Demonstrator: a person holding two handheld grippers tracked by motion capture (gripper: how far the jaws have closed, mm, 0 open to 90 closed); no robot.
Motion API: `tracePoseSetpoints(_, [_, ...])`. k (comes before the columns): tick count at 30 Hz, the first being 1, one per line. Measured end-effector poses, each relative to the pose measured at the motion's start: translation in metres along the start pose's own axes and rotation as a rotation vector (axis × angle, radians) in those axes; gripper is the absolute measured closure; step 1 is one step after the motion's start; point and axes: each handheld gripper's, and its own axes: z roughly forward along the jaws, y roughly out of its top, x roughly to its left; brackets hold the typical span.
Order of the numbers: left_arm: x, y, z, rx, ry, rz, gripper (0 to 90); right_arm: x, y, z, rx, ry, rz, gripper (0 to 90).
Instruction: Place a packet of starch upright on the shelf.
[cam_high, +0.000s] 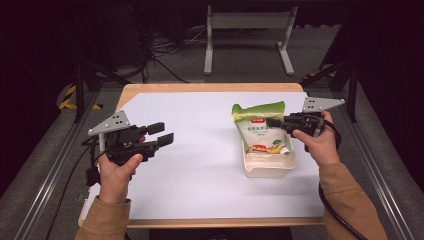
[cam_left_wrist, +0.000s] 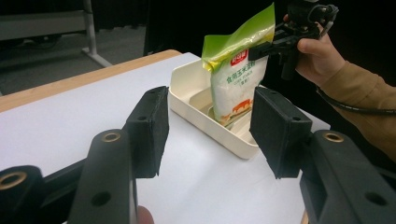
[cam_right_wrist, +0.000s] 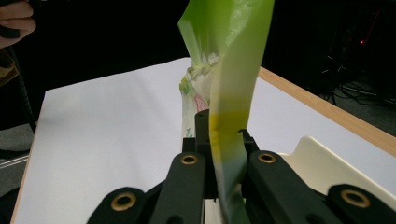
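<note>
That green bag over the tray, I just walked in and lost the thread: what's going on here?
A person works with a gripper in each hand. The right gripper is shut on the edge of the green and white food bag, holding it upright with its bottom in the cream plastic tray on the white table. The left gripper is open and holds nothing, off to the tray's left.
</note>
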Motion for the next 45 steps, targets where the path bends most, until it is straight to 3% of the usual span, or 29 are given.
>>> tracePoseSetpoints(11, [0.000,0.000,-0.001,0.001,0.001,0.001,47.8,0.002,-0.012,-0.006,-0.005,-0.023,0.006,86.6])
tracePoseSetpoints(22, [0.000,-0.001,0.001,0.003,0.001,-0.002,47.6,0.003,-0.032,-0.019,0.036,-0.045,0.027,86.7])
tracePoseSetpoints(32, [0.000,-0.001,0.002,0.006,0.003,-0.005,47.1,0.005,-0.034,-0.021,0.060,-0.051,0.016,85.2])
tracePoseSetpoints(35, [0.001,-0.002,0.002,0.011,0.008,-0.002,46.4,0.007,-0.031,-0.021,0.068,-0.062,0.010,79.6])
tracePoseSetpoints(37, [0.002,-0.002,0.002,0.011,0.012,-0.001,45.3,0.007,-0.029,-0.021,0.044,-0.063,0.016,68.5])
tracePoseSetpoints(39, [0.002,-0.003,0.002,0.011,0.013,-0.006,43.6,0.007,-0.028,-0.021,0.036,-0.072,0.012,65.1])
tracePoseSetpoints(42, [0.002,-0.004,0.002,0.015,0.026,-0.001,41.8,0.007,-0.022,-0.020,0.028,-0.075,0.002,51.2])
tracePoseSetpoints(45, [0.002,-0.006,-0.001,0.020,0.032,-0.011,41.0,0.009,-0.017,-0.020,0.018,-0.085,-0.011,42.8])
